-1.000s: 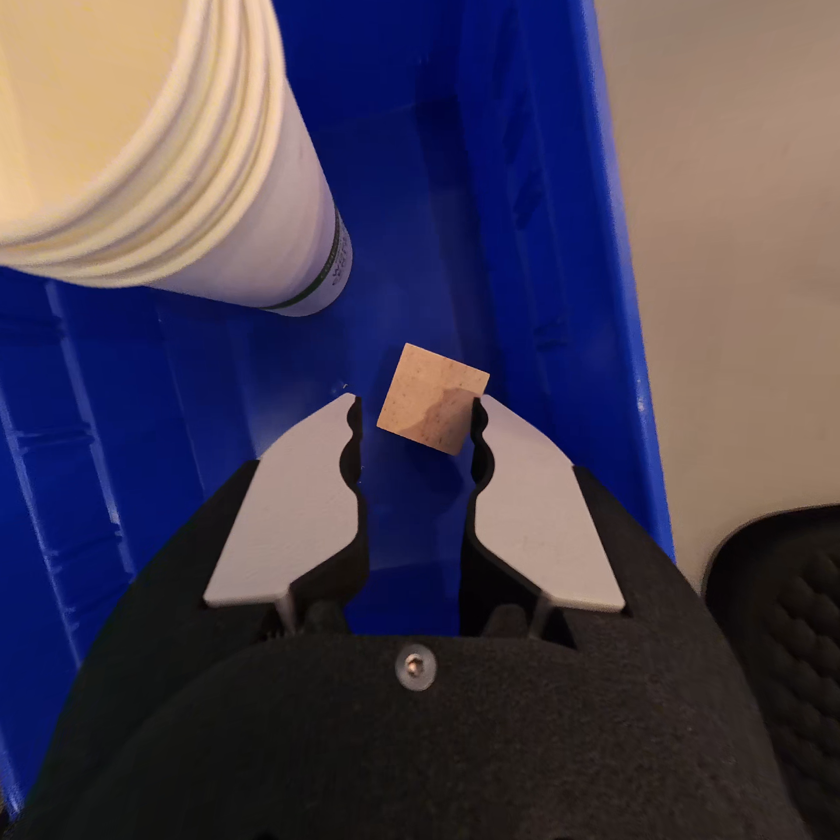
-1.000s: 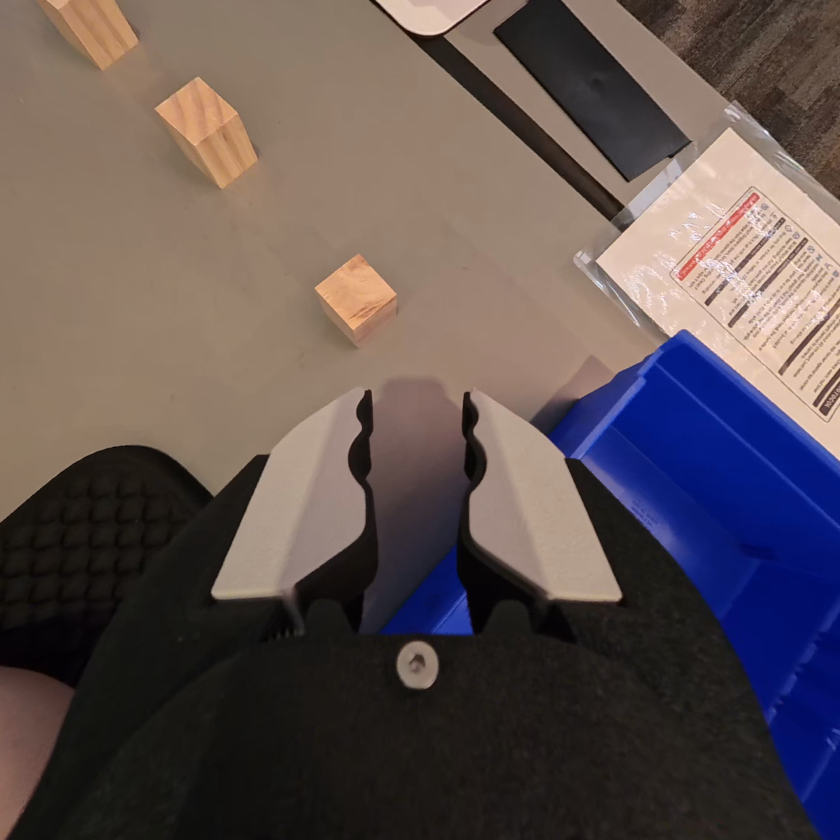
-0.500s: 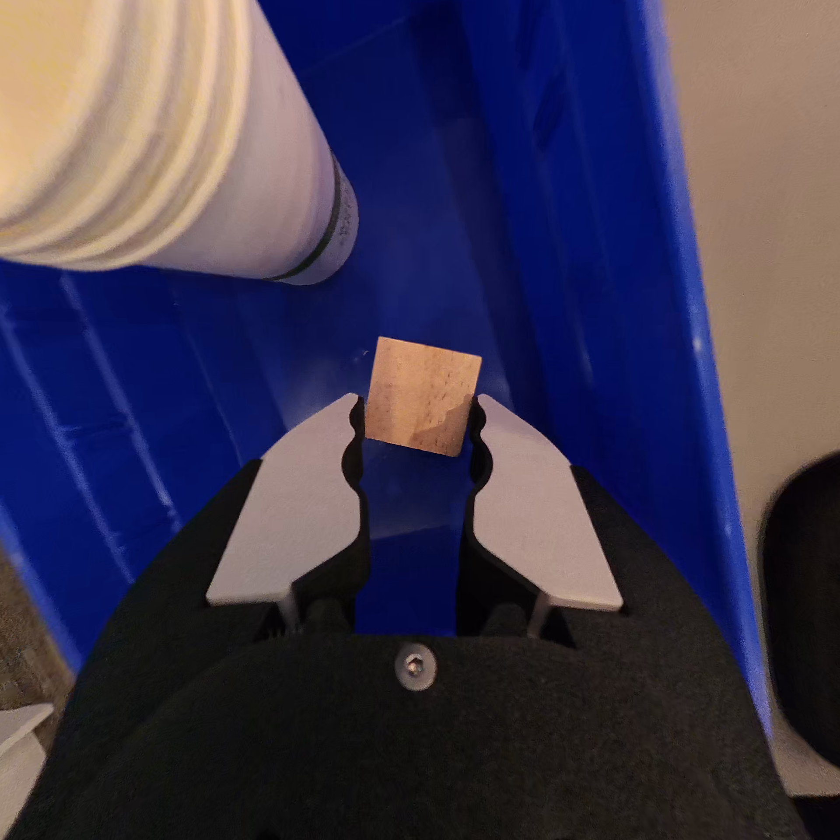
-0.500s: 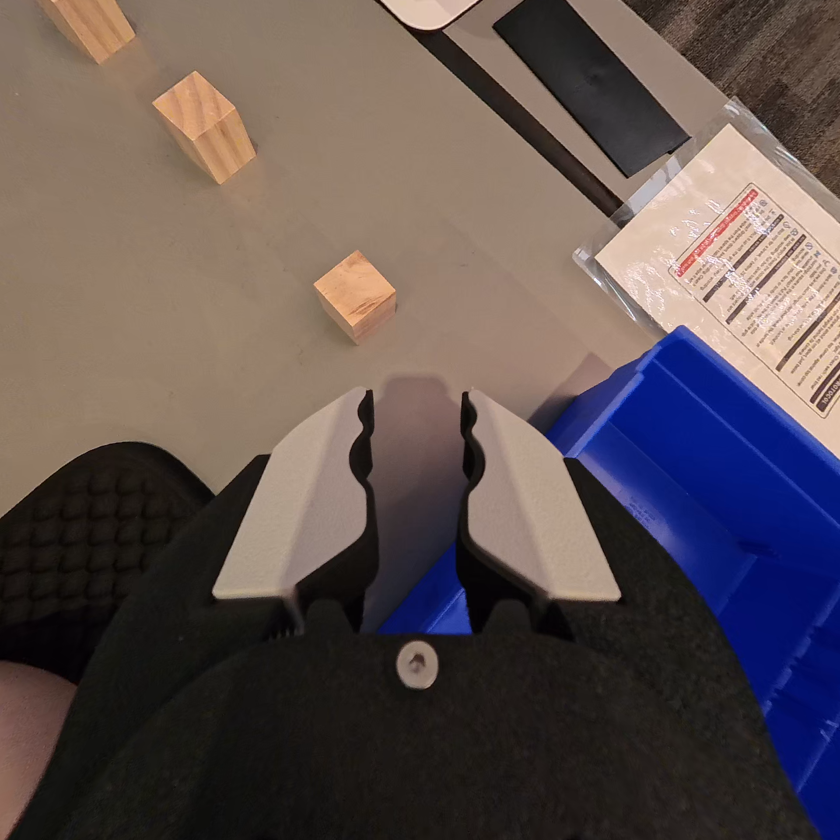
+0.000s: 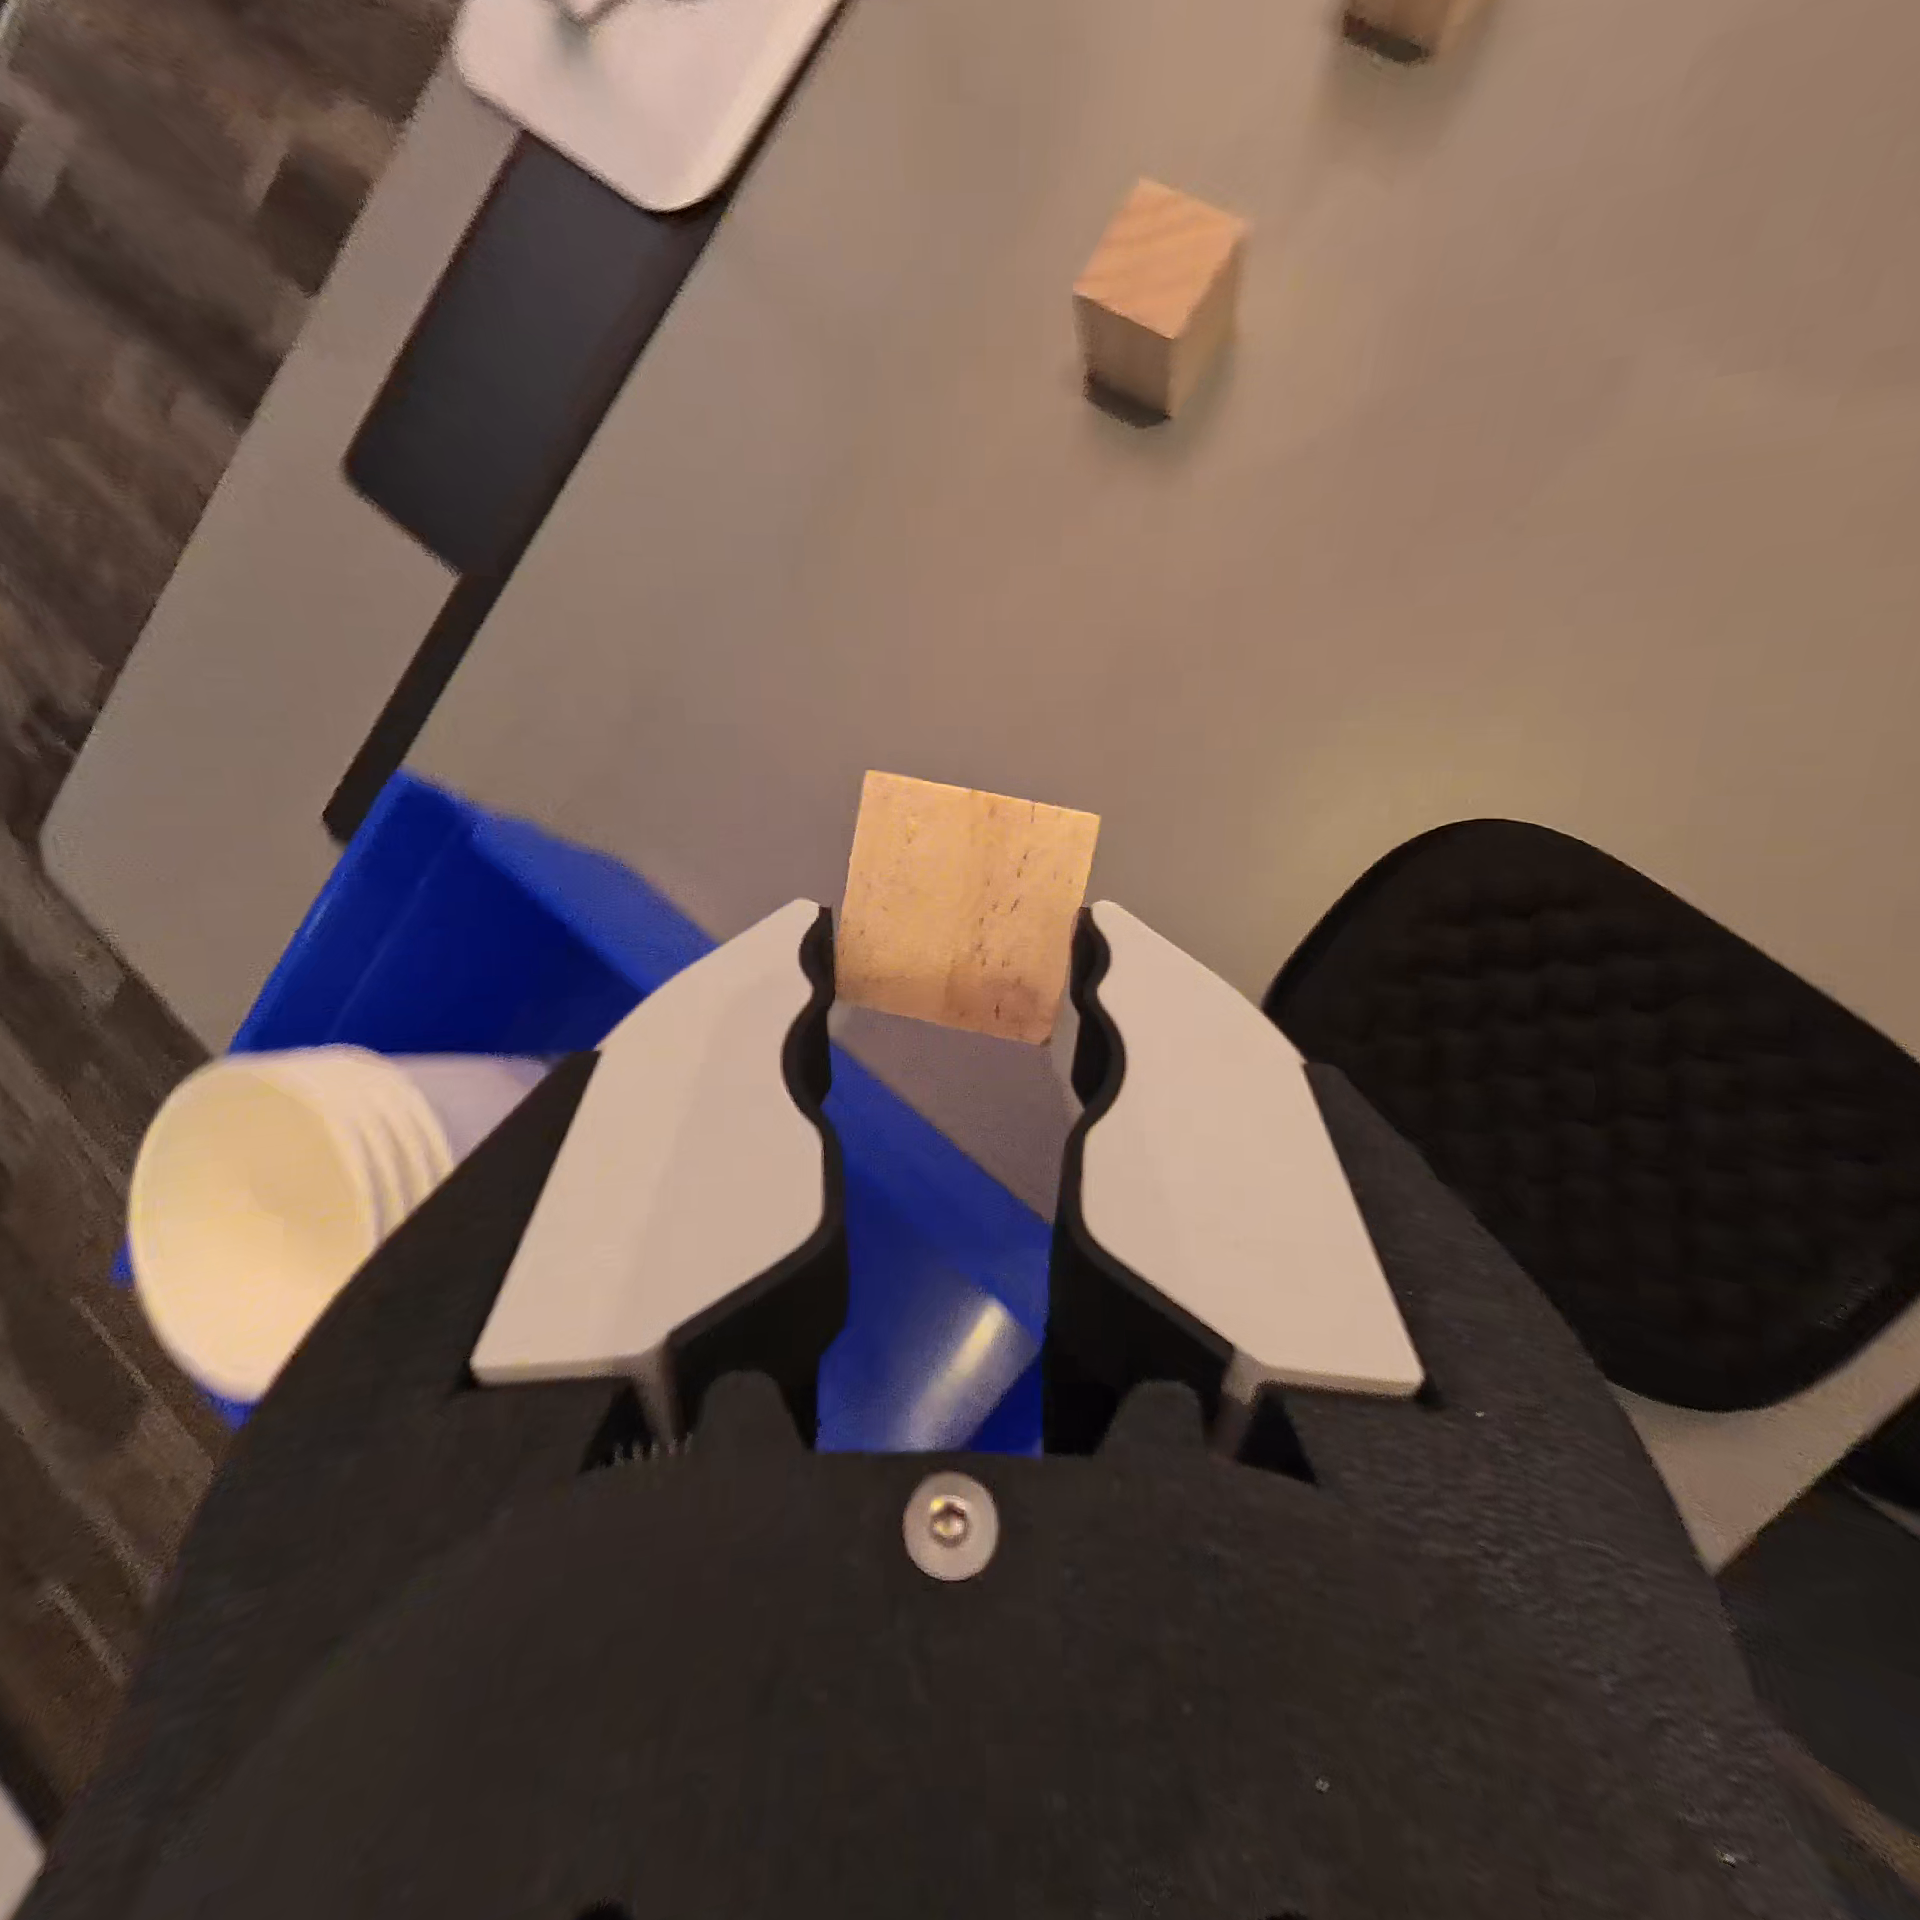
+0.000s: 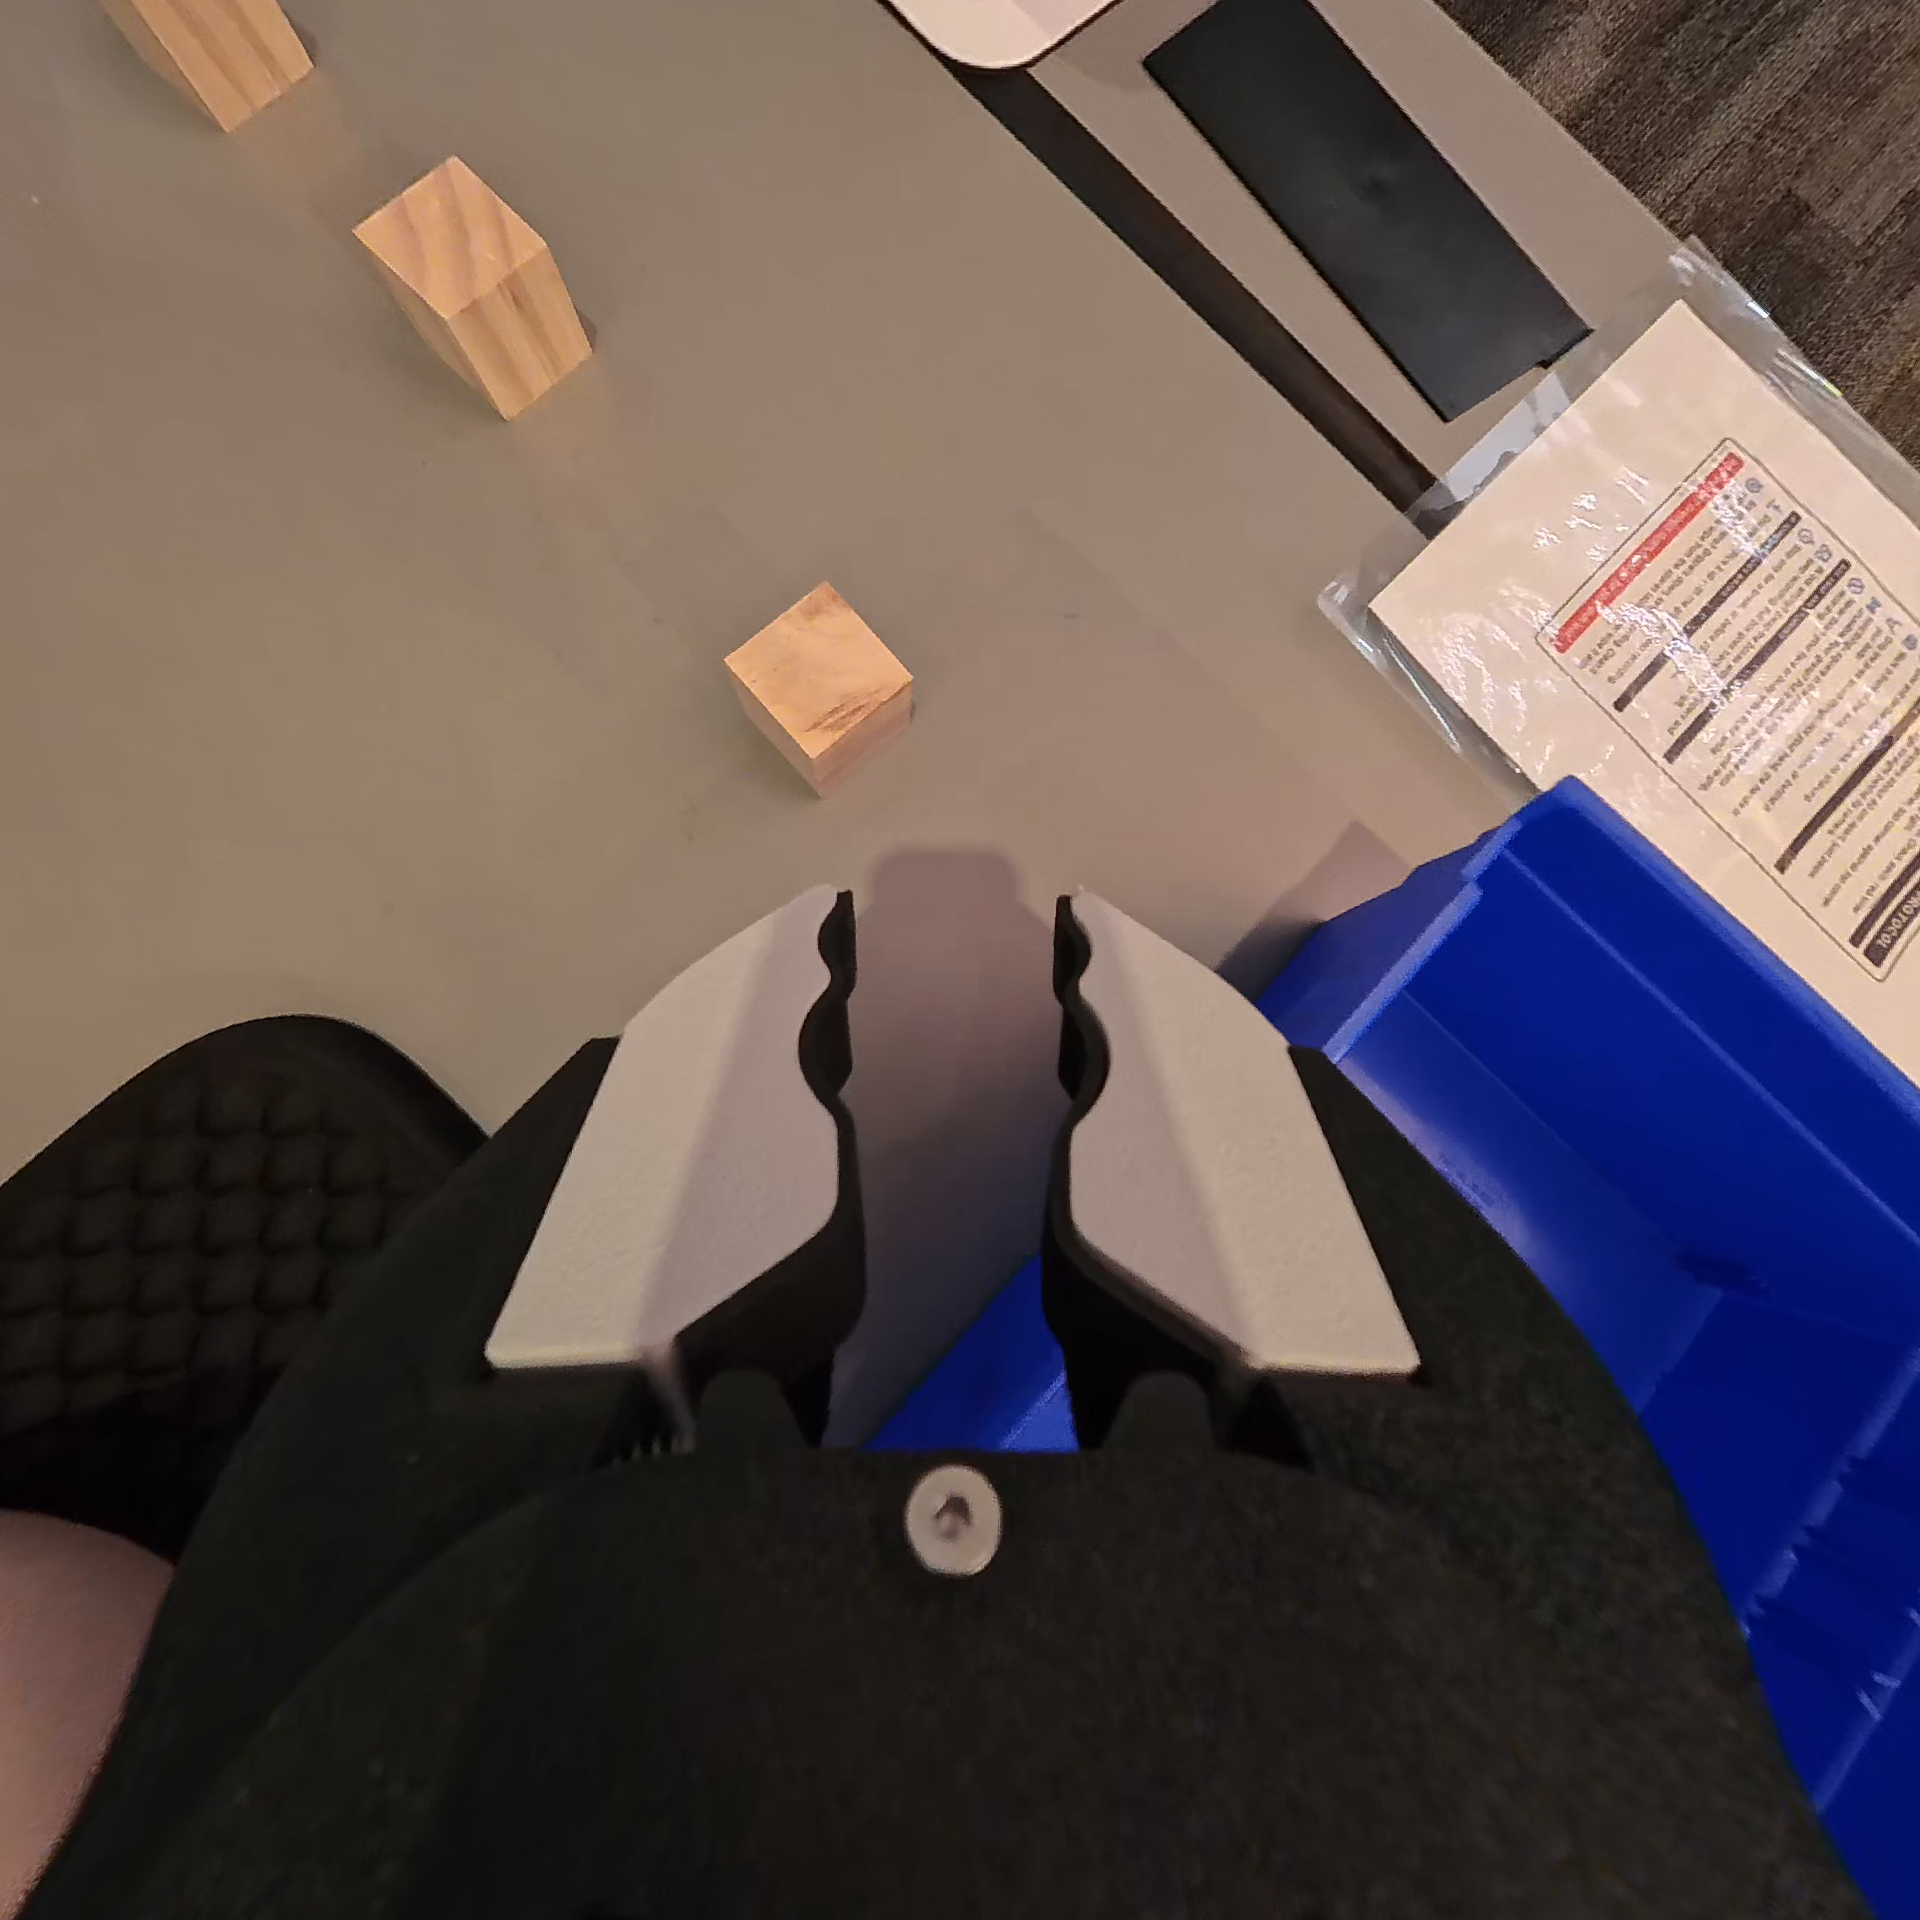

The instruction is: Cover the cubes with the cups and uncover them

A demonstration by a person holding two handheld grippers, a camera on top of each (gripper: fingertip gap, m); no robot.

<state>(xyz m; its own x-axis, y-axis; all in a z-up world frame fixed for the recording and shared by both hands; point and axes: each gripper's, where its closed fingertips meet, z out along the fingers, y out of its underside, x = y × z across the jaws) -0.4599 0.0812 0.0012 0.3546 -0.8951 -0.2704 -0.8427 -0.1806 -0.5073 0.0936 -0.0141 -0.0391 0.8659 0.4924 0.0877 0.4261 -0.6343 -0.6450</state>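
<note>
Wooden cube [image 5: 961, 906] is pinched between the tips of the left gripper [image 5: 954, 971], held in the air over the grey table [image 5: 1455, 582], just past the near corner of the blue bin [image 5: 488, 935]. Cube sits slightly skewed in the jaws.

Stack of paper cups [image 5: 281, 1184] lies tilted in the bin at lower left, mouth toward the camera, apart from the held cube.

Right gripper [image 6: 954, 961] is empty, jaws parted with a gap, hanging above the table edge between the bin wall [image 6: 1558, 1039] and a black textured pad [image 6: 187, 1195].

Open table ahead of both grippers. In the right wrist view three more blocks stand on it, running away to upper left: a small cube [image 6: 821, 686] nearest, a taller block [image 6: 473, 286] well beyond it, a third [image 6: 213, 52] cut off by the frame edge. All well apart.

Left wrist view shows one tall block [image 5: 1158, 296] and another [image 5: 1403, 21] at the top edge, blurred.

The pad [image 5: 1621, 1122] lies right of the held cube. A bagged printed sheet [image 6: 1683, 644] sits beside the bin, a black flat rectangle [image 6: 1361, 197] beyond it near the far table edge.
</note>
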